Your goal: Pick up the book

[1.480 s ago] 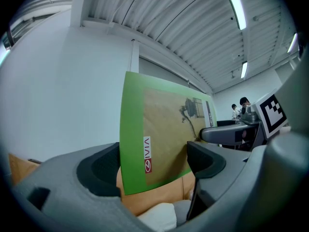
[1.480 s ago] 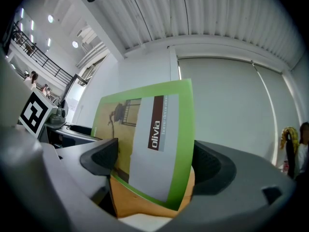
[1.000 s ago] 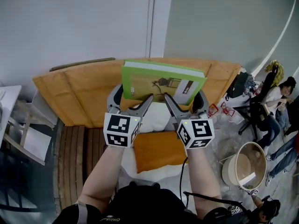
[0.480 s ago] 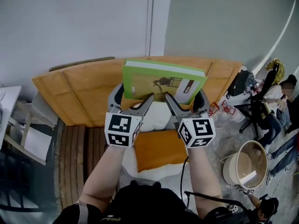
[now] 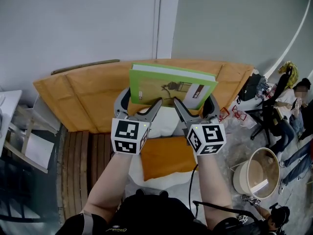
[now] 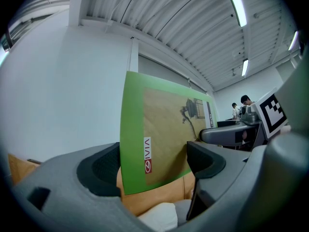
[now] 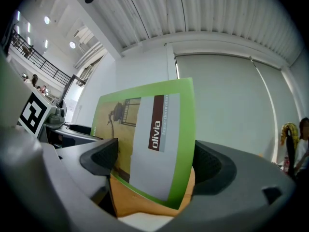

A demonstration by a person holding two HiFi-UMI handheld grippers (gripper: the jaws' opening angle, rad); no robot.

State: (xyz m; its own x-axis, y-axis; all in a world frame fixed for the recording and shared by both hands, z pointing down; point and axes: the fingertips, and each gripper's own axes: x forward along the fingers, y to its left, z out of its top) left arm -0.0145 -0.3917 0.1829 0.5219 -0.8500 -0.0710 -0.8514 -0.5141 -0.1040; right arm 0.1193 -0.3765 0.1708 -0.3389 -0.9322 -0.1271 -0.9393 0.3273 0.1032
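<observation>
— Head view?
— The green book (image 5: 168, 84) is upright in front of the orange pad (image 5: 73, 97), with the left gripper (image 5: 138, 105) and right gripper (image 5: 195, 106) at its lower edge.
— Left gripper view?
— Jaws clamp the book's lower corner, above the pad.
— Right gripper view?
— Jaws pinch its other lower corner.

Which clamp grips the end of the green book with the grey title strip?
The right gripper: the grey strip lies between its jaws, while the left gripper holds the book by its other end.
</observation>
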